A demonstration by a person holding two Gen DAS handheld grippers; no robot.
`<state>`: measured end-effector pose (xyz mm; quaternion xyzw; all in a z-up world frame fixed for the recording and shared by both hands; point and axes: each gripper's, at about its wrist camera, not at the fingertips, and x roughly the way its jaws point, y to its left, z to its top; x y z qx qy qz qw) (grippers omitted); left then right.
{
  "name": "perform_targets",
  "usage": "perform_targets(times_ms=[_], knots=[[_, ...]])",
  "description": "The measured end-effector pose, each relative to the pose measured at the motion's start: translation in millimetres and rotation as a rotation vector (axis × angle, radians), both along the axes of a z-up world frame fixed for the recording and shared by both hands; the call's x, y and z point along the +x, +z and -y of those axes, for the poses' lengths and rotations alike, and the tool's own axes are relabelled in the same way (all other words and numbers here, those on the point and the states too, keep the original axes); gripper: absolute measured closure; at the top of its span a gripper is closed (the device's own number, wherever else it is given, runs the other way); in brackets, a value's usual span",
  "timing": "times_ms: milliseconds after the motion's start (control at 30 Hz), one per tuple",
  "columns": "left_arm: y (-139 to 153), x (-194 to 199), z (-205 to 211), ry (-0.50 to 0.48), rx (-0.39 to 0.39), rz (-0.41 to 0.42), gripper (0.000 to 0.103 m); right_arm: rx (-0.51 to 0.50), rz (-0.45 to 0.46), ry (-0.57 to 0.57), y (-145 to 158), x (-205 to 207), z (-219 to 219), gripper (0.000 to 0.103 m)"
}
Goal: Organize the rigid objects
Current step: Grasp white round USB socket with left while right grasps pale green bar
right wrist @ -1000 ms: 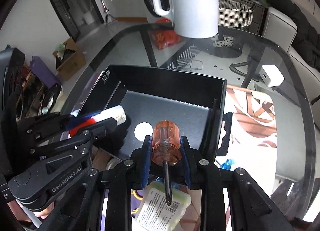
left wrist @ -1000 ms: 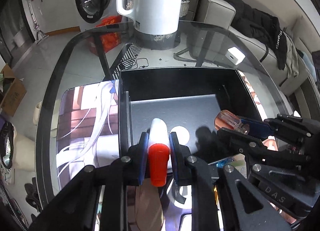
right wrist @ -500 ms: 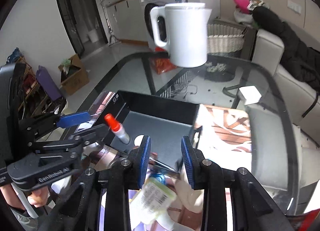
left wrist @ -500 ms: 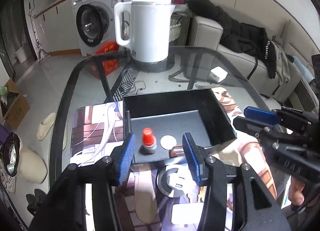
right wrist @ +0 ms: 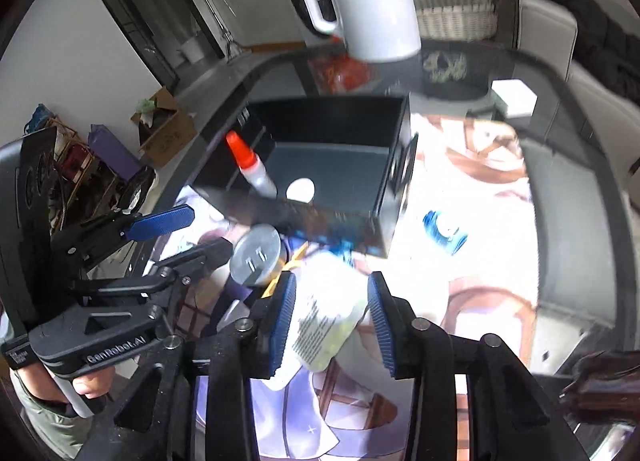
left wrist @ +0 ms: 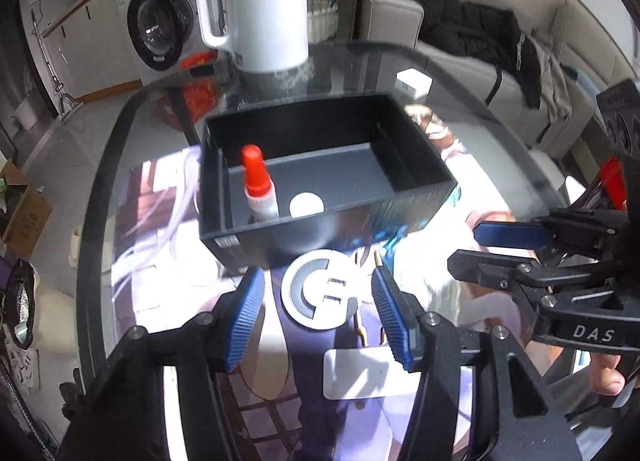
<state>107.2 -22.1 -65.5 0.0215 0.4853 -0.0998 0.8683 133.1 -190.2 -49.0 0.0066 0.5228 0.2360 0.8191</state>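
Note:
A black open box (left wrist: pixel 416 197) (right wrist: pixel 394 165) sits on the glass table. A white glue bottle with a red cap (left wrist: pixel 258 185) (right wrist: pixel 250 169) stands inside it at the front left, beside a white disc (left wrist: pixel 306 205). My left gripper (left wrist: pixel 318 313) is open, just above a round white plug adapter (left wrist: pixel 320 293) (right wrist: pixel 256 249) in front of the box. My right gripper (right wrist: pixel 330 321) is open over a pale green labelled packet (right wrist: pixel 324 325); it also shows in the left wrist view (left wrist: pixel 500 245). The screwdriver is not visible.
A white electric kettle (left wrist: pixel 260 9) (right wrist: pixel 372 1) stands behind the box. A small white charger block (left wrist: pixel 414 81) (right wrist: pixel 514 97) lies at the back right. A printed mat (right wrist: pixel 472 245) covers the table front. A white card (left wrist: pixel 360 373) lies near me.
Both grippers let go: the glue bottle now stands in the box and the screwdriver has left my right gripper. Both pulled back toward the table's front, over the adapter and the packet.

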Motion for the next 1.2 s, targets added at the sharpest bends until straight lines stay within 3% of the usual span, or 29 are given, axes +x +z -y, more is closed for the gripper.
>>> perform_targets(times_ms=[100,200,533,633,800,933,1033,1100,1200], knots=[[-11,3,3,0.000,0.010,-0.018,0.040,0.030,-0.052,-0.022,-13,4,4,0.051],[-22,8,4,0.001,0.000,-0.039,0.030,0.036,-0.086,-0.028,-24,6,2,0.050],[-37,24,0,0.003,0.003,-0.058,0.030,0.032,-0.116,-0.027,-37,4,-5,0.048],[-40,24,3,-0.018,0.016,-0.072,0.044,0.034,-0.126,-0.019,-39,4,-10,0.041],[-35,15,0,-0.026,0.029,-0.085,0.064,0.017,-0.132,-0.011,-48,5,-19,0.040],[-34,12,-8,-0.017,0.033,-0.091,0.064,0.008,-0.144,-0.006,-55,7,-26,0.040],[-31,10,-15,-0.005,0.044,-0.065,0.057,-0.006,-0.138,-0.008,-57,7,-32,0.040],[-27,9,-20,0.006,0.023,-0.049,0.040,-0.029,-0.126,-0.009,-57,9,-38,0.041],[-22,8,-24,0.006,-0.008,-0.035,0.040,-0.056,-0.124,-0.002,-58,9,-42,0.045]])
